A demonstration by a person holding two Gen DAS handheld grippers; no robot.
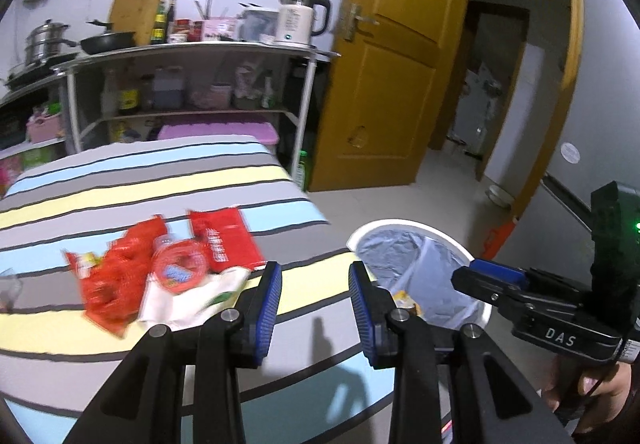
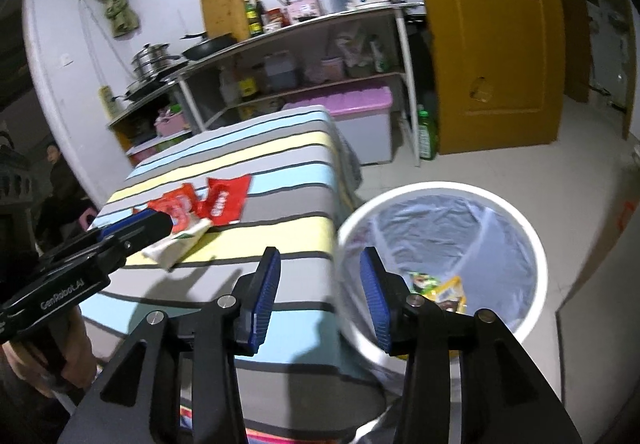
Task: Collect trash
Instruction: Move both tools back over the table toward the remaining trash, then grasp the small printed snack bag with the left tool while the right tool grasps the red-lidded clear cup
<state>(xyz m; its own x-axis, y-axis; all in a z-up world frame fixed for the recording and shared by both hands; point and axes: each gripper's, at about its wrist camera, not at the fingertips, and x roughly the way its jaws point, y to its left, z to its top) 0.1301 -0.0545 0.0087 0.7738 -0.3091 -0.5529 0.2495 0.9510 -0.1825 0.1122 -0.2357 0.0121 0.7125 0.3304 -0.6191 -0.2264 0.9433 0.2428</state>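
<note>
Trash lies on the striped tablecloth (image 1: 280,180): a flat red wrapper (image 1: 224,240), a crumpled red wrapper (image 1: 116,284), a round red and blue lid (image 1: 180,270) and a white wrapper (image 1: 188,300). My left gripper (image 1: 316,296) hangs open over the cloth to their right, with nothing between its blue pads. Right of the table stands a white bin (image 2: 440,186) with a clear liner; yellow and green wrappers (image 2: 440,288) lie inside. My right gripper (image 2: 320,292) is open and empty above the gap between table edge and bin. The left gripper (image 2: 160,224) shows in the right wrist view too.
Behind the table a metal shelf (image 1: 192,48) carries a white kettle (image 1: 298,20), pans and bottles. A purple-lidded box (image 2: 352,102) and a green bottle (image 2: 427,136) stand on the floor by it. A yellow door (image 1: 392,56) is ajar. A person (image 2: 60,180) sits at far left.
</note>
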